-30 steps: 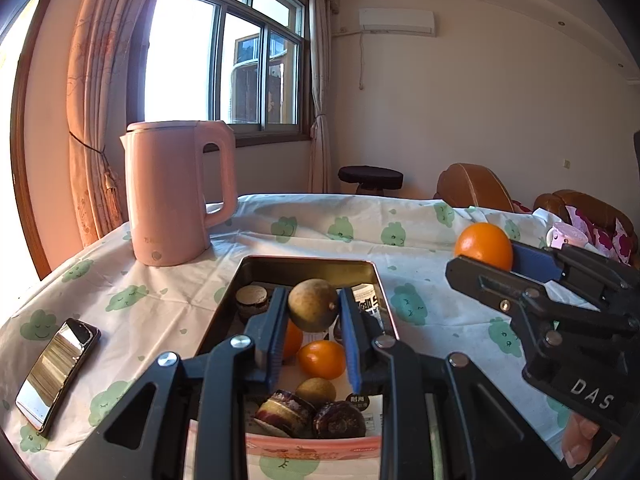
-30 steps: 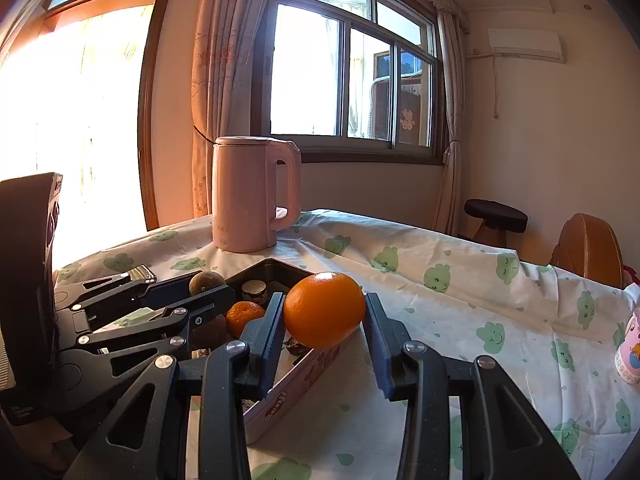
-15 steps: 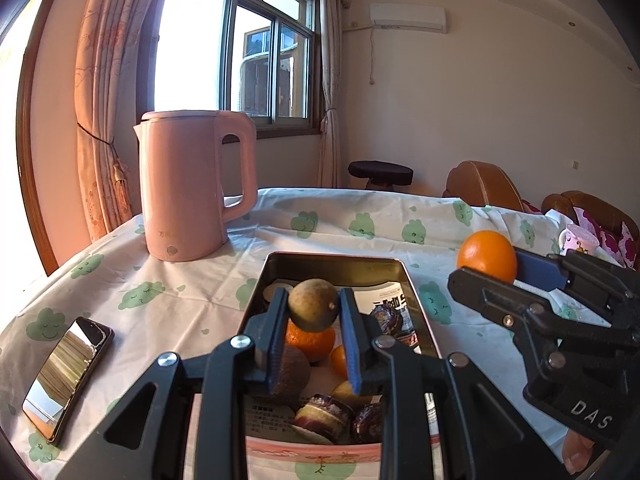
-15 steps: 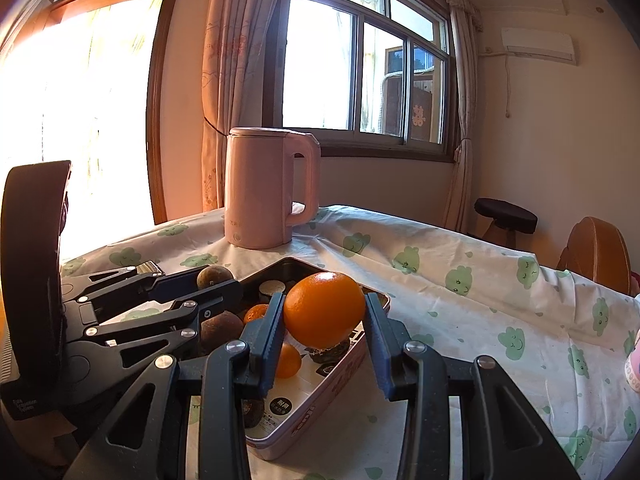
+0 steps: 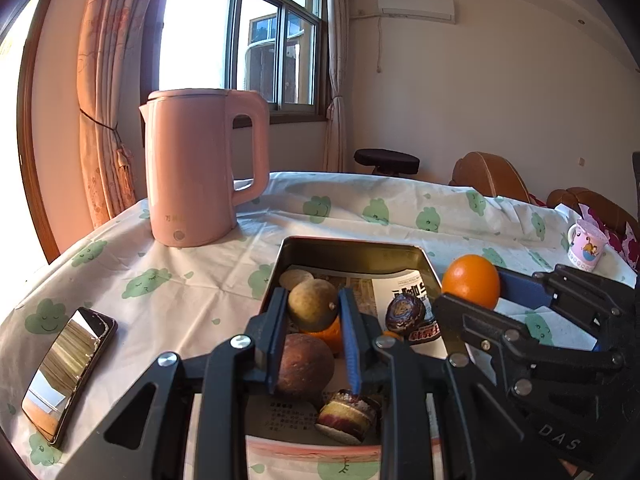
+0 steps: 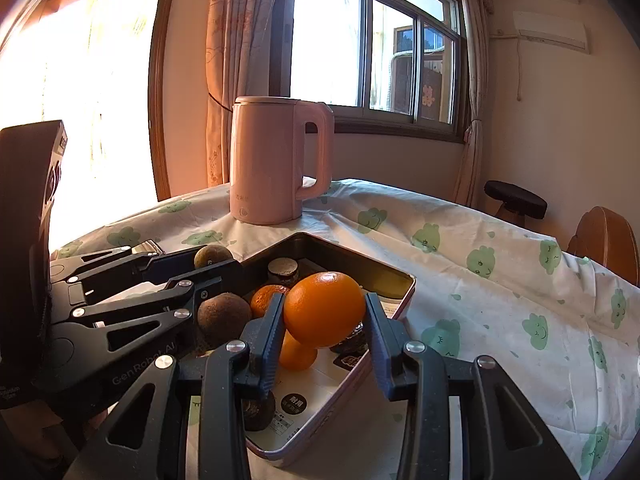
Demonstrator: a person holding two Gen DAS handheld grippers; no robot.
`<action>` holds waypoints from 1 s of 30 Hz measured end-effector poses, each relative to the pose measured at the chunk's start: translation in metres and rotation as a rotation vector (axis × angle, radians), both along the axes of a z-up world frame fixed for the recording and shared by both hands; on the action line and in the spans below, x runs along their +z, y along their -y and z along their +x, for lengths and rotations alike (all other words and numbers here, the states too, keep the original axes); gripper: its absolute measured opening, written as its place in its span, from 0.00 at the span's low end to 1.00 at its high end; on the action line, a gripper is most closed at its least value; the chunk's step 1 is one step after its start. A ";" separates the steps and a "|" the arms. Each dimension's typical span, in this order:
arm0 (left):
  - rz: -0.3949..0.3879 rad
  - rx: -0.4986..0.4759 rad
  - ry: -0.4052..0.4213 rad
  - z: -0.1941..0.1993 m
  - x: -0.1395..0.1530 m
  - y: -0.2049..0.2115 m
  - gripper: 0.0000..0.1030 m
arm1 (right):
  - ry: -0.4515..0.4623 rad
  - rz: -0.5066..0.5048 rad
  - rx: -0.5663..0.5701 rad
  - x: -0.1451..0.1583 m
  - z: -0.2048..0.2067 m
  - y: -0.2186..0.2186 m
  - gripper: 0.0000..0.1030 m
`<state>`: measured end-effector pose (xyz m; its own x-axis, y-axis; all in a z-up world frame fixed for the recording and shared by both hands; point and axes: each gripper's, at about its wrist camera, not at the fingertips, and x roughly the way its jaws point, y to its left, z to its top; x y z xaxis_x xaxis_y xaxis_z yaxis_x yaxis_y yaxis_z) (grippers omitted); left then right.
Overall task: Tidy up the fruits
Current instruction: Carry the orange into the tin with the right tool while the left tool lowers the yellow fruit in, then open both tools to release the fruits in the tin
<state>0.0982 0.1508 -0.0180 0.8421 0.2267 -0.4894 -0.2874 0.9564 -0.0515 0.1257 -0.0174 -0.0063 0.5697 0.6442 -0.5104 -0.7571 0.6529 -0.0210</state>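
Fruit in both grippers: left gripper [image 5: 313,312] pinching a brownish round fruit [image 5: 312,305] over the tin tray [image 5: 352,249], right gripper [image 6: 323,320] clamped on an orange [image 6: 325,314] above the tray's right edge. Pink kettle [image 5: 202,166] near the table's far-left edge.

left gripper [image 5: 313,322] clamps brown fruit [image 5: 312,304] over tin [image 5: 352,248] | right gripper [image 5: 486,296] clamps orange [image 5: 471,281]
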 end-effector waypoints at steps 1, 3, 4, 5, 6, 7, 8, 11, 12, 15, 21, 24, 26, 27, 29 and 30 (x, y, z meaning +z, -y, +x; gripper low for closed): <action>-0.002 -0.001 -0.005 0.001 -0.001 0.000 0.26 | -0.008 -0.007 0.002 -0.002 0.001 -0.002 0.40; -0.006 -0.003 -0.015 0.002 -0.004 -0.001 0.26 | -0.026 -0.020 0.004 -0.007 0.003 -0.004 0.40; -0.009 -0.005 -0.021 0.003 -0.005 -0.002 0.26 | -0.038 -0.030 0.007 -0.009 0.005 -0.005 0.40; -0.012 -0.008 -0.029 0.005 -0.006 -0.002 0.26 | -0.047 -0.040 0.007 -0.012 0.006 -0.007 0.40; -0.015 -0.010 -0.030 0.005 -0.007 -0.003 0.26 | -0.052 -0.047 0.005 -0.015 0.007 -0.008 0.40; -0.016 -0.007 -0.028 0.005 -0.006 -0.003 0.26 | -0.060 -0.054 0.004 -0.017 0.008 -0.009 0.40; -0.017 -0.005 -0.028 0.004 -0.006 -0.003 0.26 | -0.070 -0.060 0.005 -0.020 0.009 -0.009 0.40; -0.018 -0.008 -0.030 0.005 -0.007 -0.003 0.29 | -0.092 -0.080 0.007 -0.026 0.011 -0.012 0.40; -0.014 -0.006 -0.030 0.005 -0.007 -0.002 0.33 | -0.093 -0.082 0.005 -0.027 0.012 -0.012 0.40; -0.003 0.002 -0.022 0.003 -0.006 -0.001 0.51 | -0.089 -0.076 0.002 -0.026 0.011 -0.011 0.44; 0.012 0.021 0.015 -0.004 -0.002 -0.001 0.70 | -0.072 -0.059 -0.027 -0.023 0.008 -0.005 0.56; 0.019 0.029 0.035 -0.008 0.001 0.000 0.73 | -0.049 -0.051 -0.071 -0.020 0.007 0.003 0.57; 0.021 0.042 0.049 -0.011 0.002 -0.001 0.75 | -0.028 -0.044 -0.111 -0.018 0.008 0.010 0.59; 0.022 0.047 0.055 -0.012 0.002 -0.001 0.76 | -0.019 -0.036 -0.131 -0.017 0.009 0.015 0.61; 0.024 0.049 0.062 -0.013 0.003 -0.001 0.77 | 0.002 -0.022 -0.171 -0.014 0.009 0.022 0.62; 0.026 0.052 0.063 -0.013 0.003 0.000 0.77 | 0.009 -0.018 -0.180 -0.014 0.010 0.025 0.63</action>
<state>0.0851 0.1513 -0.0152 0.8578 0.2827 -0.4292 -0.3334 0.9417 -0.0461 0.1352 -0.0420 -0.0202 0.6797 0.5219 -0.5154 -0.6274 0.7776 -0.0400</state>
